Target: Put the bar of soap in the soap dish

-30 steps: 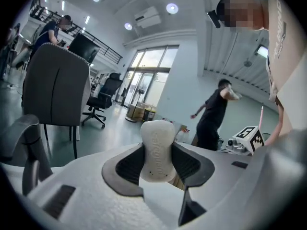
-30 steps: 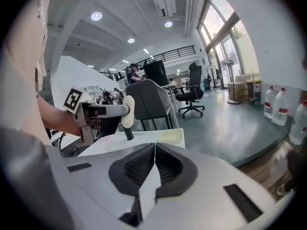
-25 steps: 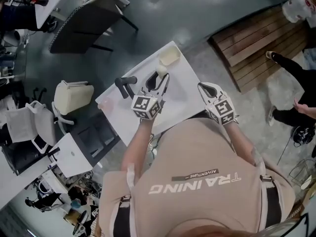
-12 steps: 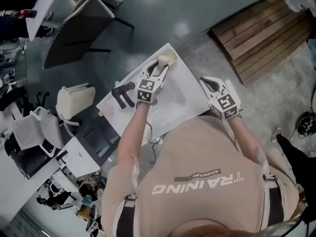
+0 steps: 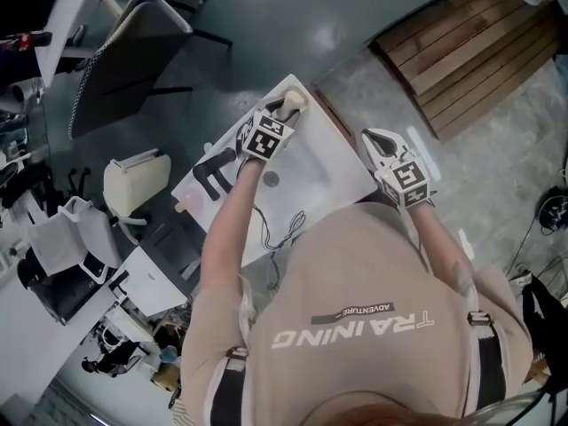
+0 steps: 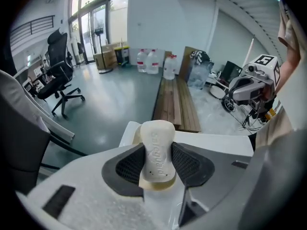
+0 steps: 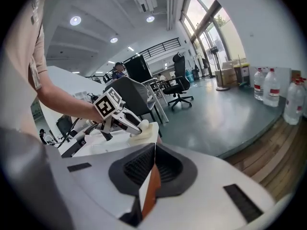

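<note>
Currently left gripper [image 5: 286, 114] fingers clamped on bar of soap [image 6: 156, 145], bar end protruding past fingertips. Soap positioned at cream soap dish [image 5: 299, 101] on far corner of white worktop [image 5: 315, 171]; contact with dish not discernible. Right gripper [image 5: 374, 138] fingers closed together, nothing between, held near worktop right edge, apart from dish.

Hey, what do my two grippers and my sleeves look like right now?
The left gripper and the right gripper each have a smooth white shell, dark mesh-textured pads, and a cube covered in black-and-white square markers. The person wears a beige short-sleeved T-shirt with white lettering, which leaves the forearms uncovered.
</note>
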### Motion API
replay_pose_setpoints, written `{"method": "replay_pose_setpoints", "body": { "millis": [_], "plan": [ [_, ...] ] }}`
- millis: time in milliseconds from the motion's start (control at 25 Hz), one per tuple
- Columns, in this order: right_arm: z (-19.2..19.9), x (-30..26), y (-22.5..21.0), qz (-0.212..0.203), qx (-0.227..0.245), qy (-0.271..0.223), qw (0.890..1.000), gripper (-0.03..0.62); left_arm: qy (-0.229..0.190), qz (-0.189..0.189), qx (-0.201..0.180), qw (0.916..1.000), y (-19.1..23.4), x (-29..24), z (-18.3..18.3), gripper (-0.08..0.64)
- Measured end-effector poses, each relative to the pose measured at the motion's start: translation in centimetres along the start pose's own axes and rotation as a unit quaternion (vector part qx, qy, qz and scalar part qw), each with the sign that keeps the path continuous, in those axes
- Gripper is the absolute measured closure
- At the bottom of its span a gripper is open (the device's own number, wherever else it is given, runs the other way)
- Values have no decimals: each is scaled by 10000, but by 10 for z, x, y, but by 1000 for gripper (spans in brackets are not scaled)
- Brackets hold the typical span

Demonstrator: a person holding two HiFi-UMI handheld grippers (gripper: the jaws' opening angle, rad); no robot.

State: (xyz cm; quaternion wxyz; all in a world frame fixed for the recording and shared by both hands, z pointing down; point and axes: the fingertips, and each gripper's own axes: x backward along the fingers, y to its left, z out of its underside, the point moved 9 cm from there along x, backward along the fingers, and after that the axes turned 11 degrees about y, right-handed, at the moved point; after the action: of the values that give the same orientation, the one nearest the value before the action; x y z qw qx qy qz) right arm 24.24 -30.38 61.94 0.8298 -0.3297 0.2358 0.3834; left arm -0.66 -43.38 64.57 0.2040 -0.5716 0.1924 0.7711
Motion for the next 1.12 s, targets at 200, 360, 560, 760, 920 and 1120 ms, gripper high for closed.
{"method": "replay_pose_setpoints", "body": {
  "millis": [200, 360, 560, 760, 920, 1120],
  "plan": [
    [1, 1, -11, 74, -138, -78, 9998, 578, 395, -127, -118, 9991, 0, -3, -7, 388],
    [5, 3, -10, 73, -207, -101, 9997, 578, 653, -124, -248, 9975, -3, -4, -10, 388],
    [6, 5, -6, 27, -224, -148, 9996, 578, 637, -334, -262, 9971, -6, -4, -7, 388],
    [7, 9, -1, -17, -99, -145, 9998, 578, 400, -555, -296, 9972, -11, 2, -1, 388],
    [7, 15, 7, -12, -32, -133, 9999, 578, 150, -596, -176, 9980, -11, 13, 0, 388],
    [11, 17, 21, -129, 155, -116, 9997, 578, -355, -600, 290, 9971, -17, 32, 7, 388]
  ]
}}
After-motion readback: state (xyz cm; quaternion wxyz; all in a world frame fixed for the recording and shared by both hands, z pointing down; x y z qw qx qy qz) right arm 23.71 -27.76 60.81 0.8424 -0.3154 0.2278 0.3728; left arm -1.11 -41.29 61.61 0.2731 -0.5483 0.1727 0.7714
